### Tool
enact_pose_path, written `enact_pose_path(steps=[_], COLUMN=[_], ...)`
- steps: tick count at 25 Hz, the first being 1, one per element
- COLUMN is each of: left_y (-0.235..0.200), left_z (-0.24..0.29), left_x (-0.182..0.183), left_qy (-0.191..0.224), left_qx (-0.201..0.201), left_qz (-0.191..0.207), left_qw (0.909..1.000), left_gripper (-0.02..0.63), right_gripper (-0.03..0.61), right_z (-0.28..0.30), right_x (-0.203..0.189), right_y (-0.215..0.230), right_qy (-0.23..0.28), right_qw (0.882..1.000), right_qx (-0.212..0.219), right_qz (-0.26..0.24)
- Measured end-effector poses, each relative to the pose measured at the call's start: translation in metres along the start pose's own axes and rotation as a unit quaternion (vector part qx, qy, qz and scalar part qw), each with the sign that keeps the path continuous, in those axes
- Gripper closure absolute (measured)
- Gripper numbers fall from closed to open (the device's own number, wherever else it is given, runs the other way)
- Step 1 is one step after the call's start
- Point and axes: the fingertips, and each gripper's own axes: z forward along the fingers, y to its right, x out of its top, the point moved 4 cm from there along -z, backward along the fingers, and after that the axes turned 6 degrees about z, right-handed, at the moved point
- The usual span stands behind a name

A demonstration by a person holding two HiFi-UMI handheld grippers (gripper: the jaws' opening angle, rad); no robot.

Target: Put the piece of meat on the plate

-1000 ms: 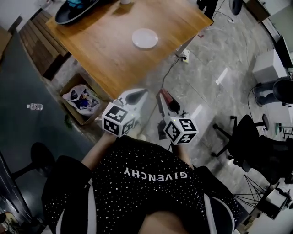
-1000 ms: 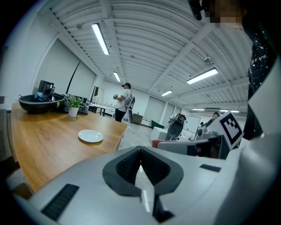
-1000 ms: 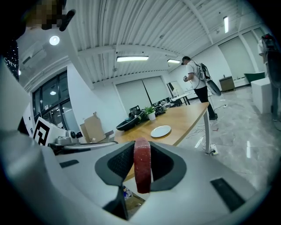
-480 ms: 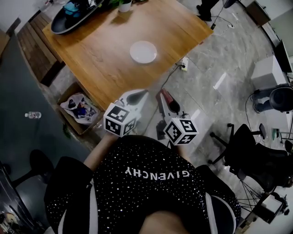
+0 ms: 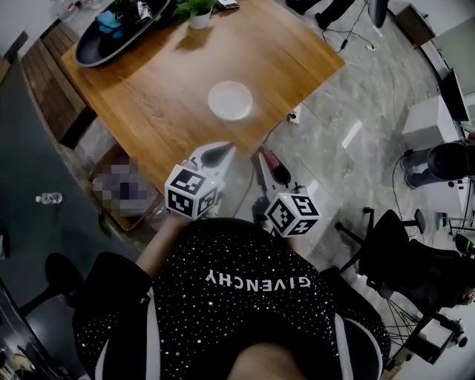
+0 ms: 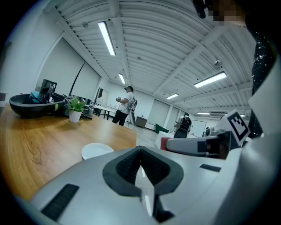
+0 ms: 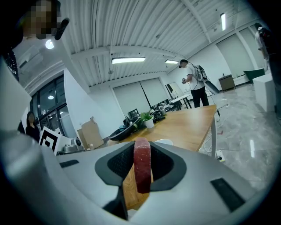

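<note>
A round white plate [image 5: 230, 100] lies empty on the wooden table [image 5: 148, 89], near its right front edge; it also shows in the left gripper view as the plate [image 6: 96, 150] and in the right gripper view as the plate [image 7: 163, 142]. My right gripper [image 5: 269, 159] is held over the floor short of the table, shut on a dark red piece of meat [image 7: 142, 169] that stands on edge between its jaws. My left gripper [image 5: 215, 154] is beside it at the table's edge, its jaws [image 6: 141, 169] closed with nothing in them.
A long black bowl [image 5: 119, 26] with items and a potted plant [image 5: 197, 11] sit at the table's far side. A box [image 5: 122, 185] and a bottle [image 5: 48, 198] lie on the floor at left. Office chairs [image 5: 415, 252] stand at right. A person [image 6: 125, 104] stands far off.
Table and plate have slid down the head view toward both grippers, so I have come closer to the table. The meat stays gripped in the right gripper.
</note>
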Motion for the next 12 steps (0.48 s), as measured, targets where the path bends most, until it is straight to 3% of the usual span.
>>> enact_pose_path(steps=[12], left_y=[-0.017], left_z=[0.016], left_x=[0.016], left_qy=[0.001], left_qx=[-0.017], left_qz=[0.015], left_qw=[0.9997], left_gripper=[0.606], right_gripper=[0.482], right_z=[0.025], right_x=[0.007], right_y=[0.005], right_qy=[0.008], right_qw=[1.0], right_qx=[-0.005], right_qz=[0.01])
